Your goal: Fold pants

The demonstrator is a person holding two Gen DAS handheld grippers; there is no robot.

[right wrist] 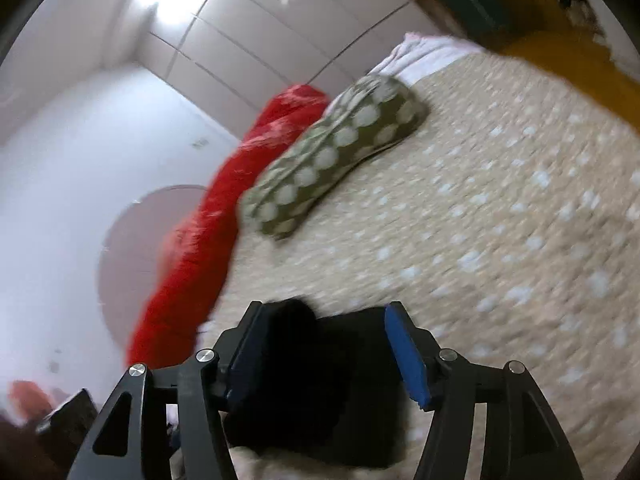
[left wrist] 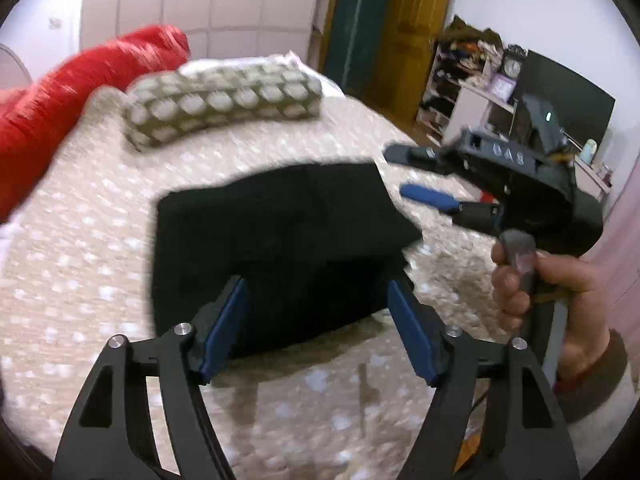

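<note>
Landmark: the black pants [left wrist: 276, 240], folded into a compact block on the spotted bedspread [left wrist: 80, 240].

Left of the pants, along the far edge of the bed, lies a red blanket [left wrist: 80, 84]; beside it, beyond the pants, a hexagon-print pillow [left wrist: 224, 100].

Pants: the block is nearly square, so its long axis is hard to tell; in the left wrist view one edge faces my left claw [left wrist: 316, 328] and the upper layer sits slightly skewed over the lower.

My left claw: fingers spread, nothing between the blue pads [left wrist: 226, 332], held just short of the near edge of the pants.

Right of the pants: my right claw [left wrist: 416, 176], fingers spread and empty, above the bedspread just off the block's right side, held in my hand [left wrist: 552, 292].

Right wrist view: the right claw [right wrist: 324, 356] frames the pants [right wrist: 312, 380], pads apart and gripping nothing; motion blur hides whether they touch the cloth.
</note>
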